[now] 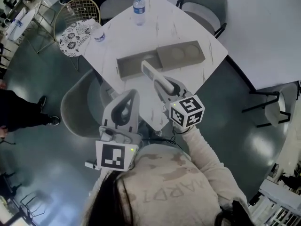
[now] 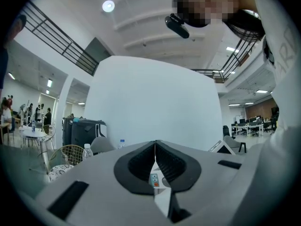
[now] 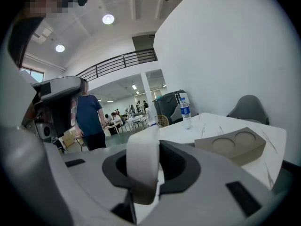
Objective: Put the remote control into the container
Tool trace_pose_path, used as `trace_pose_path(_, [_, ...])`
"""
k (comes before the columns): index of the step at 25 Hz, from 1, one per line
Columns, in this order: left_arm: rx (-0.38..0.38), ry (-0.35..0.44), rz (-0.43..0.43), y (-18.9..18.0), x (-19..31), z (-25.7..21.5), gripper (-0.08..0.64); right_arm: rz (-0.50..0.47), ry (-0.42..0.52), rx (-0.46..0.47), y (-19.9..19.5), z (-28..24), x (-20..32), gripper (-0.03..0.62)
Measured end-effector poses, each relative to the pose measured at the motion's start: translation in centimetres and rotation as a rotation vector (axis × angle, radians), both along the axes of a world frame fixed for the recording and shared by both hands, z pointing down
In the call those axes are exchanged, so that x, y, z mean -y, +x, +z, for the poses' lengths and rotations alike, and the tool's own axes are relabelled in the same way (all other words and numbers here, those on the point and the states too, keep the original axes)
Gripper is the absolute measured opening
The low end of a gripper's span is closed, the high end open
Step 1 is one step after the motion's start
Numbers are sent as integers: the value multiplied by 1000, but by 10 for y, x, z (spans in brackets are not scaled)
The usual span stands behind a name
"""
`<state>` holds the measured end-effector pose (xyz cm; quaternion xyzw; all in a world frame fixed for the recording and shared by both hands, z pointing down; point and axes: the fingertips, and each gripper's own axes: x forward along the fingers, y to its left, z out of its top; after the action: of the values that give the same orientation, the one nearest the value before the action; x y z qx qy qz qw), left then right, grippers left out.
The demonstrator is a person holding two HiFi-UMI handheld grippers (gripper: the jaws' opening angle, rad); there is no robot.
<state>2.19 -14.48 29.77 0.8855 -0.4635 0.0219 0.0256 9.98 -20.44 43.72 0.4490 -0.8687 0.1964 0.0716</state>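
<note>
A long white remote control [image 1: 151, 73] sticks out of my right gripper [image 1: 162, 84], whose jaws are shut on its near end. Its far end hangs above the open grey container [image 1: 128, 66] in the middle of the white table [image 1: 197, 74]. In the right gripper view the remote [image 3: 143, 161] stands upright between the pads and hides the container. My left gripper [image 1: 126, 108] hovers over the table's near corner, to the left of the right one, shut with nothing in it. In the left gripper view its jaws [image 2: 154, 144] meet at the tips.
The grey lid [image 1: 181, 54] with two round recesses lies beside the container's right end, and shows as lid [image 3: 233, 147]. Two water bottles [image 1: 138, 8] [image 1: 97, 32] stand at the far corners. Chairs [image 1: 204, 4] [image 1: 77, 109] ring the table. A person in blue [image 3: 89, 119] stands beyond.
</note>
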Motion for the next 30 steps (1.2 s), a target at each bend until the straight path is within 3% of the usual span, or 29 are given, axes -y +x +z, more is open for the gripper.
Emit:
trace_pose_path(17, [-15,-59,-39,-51,42,22,14,-155,-158,-215,-56,65,78,94])
trace_pose_path(30, [-20,-96,-62,-67,69,36,14,-303,-286,-293,-80,107,99,94])
